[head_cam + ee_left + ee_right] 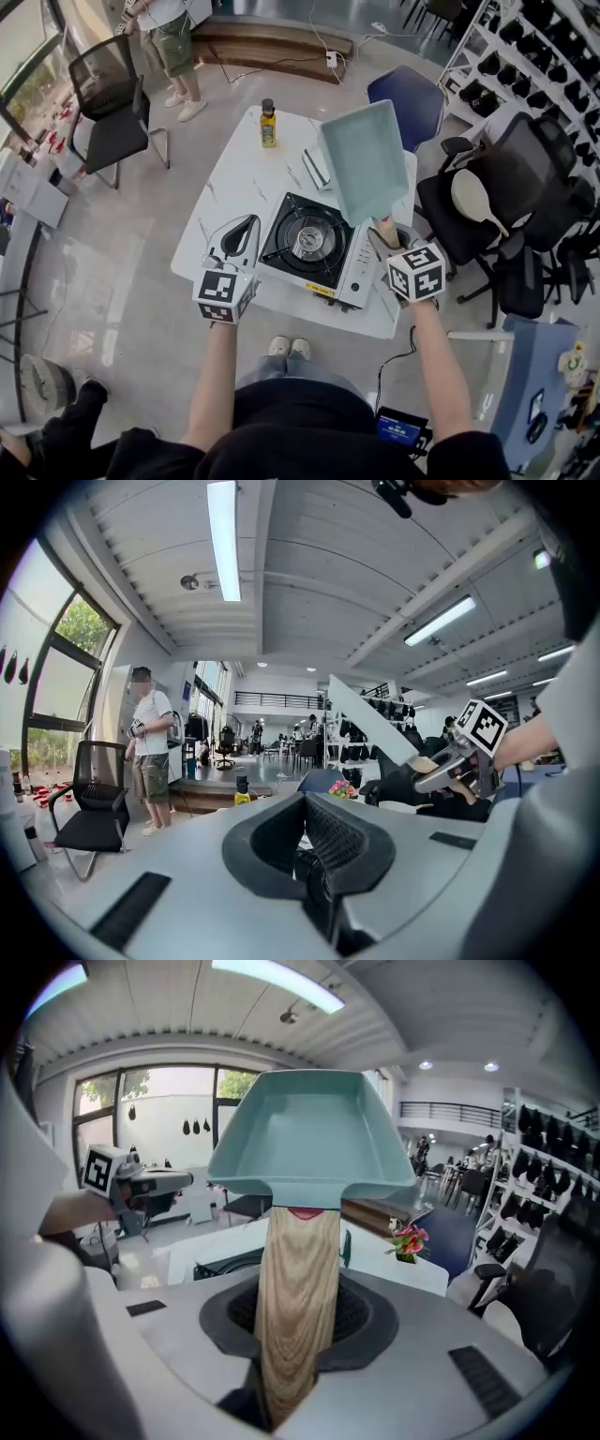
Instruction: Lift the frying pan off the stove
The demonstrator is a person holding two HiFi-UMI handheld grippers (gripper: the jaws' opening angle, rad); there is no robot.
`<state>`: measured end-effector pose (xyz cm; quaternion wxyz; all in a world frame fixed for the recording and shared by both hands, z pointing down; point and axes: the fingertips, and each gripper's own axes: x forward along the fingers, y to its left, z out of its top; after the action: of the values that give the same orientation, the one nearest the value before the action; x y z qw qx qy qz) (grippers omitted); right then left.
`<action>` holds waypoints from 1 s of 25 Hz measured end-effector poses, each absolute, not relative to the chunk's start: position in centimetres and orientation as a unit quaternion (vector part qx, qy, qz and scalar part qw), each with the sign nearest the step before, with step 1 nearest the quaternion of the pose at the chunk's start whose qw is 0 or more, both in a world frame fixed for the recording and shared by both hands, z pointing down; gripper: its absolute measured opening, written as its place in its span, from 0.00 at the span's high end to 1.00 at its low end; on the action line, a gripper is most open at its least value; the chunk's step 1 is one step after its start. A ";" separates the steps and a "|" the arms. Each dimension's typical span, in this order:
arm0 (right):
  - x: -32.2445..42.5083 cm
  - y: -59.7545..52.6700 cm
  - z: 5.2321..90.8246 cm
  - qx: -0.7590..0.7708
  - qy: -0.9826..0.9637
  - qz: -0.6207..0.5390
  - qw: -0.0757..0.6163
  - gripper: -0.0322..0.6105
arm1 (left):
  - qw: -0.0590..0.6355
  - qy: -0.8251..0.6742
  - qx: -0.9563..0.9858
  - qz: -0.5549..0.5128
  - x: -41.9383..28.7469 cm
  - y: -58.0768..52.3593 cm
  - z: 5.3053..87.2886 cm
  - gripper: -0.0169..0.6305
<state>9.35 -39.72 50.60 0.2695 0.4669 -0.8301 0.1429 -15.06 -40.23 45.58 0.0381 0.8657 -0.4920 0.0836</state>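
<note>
A square teal frying pan with a wooden handle hangs tilted in the air above and right of the portable gas stove. My right gripper is shut on that handle. In the right gripper view the handle runs up between the jaws to the pan, whose inside is bare. My left gripper hovers over the table just left of the stove, jaws together, holding nothing. In the left gripper view the pan shows edge-on. The stove's burner is uncovered.
The stove sits on a white table with an oil bottle at its far edge and a flat object behind the stove. Office chairs stand left and right. A person stands beyond the table.
</note>
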 end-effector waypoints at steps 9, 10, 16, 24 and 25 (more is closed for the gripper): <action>10.7 -39.9 46.5 0.589 -0.792 0.109 0.116 0.80 | 0.027 -0.480 0.874 0.078 -13.8 -41.0 44.7 0.95; 10.9 -39.7 46.3 0.599 -0.787 0.108 0.102 0.80 | 0.024 -0.479 0.874 0.077 -13.8 -41.2 44.4 0.95; 12.6 -37.2 46.0 0.645 -0.756 0.107 0.042 0.80 | 0.007 -0.477 0.876 0.071 -13.5 -41.9 43.0 0.95; 13.2 -34.3 45.2 0.668 -0.739 0.079 0.015 0.80 | 0.008 -0.467 0.882 0.064 -12.2 -41.2 42.6 0.95; 13.2 -34.1 45.1 0.670 -0.738 0.076 0.015 0.80 | 0.007 -0.464 0.883 0.064 -12.0 -41.0 42.6 0.95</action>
<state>13.18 -34.08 45.12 0.0150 0.6704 -0.7380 0.0756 -12.01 -41.01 42.62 0.0074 0.8834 -0.4641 0.0641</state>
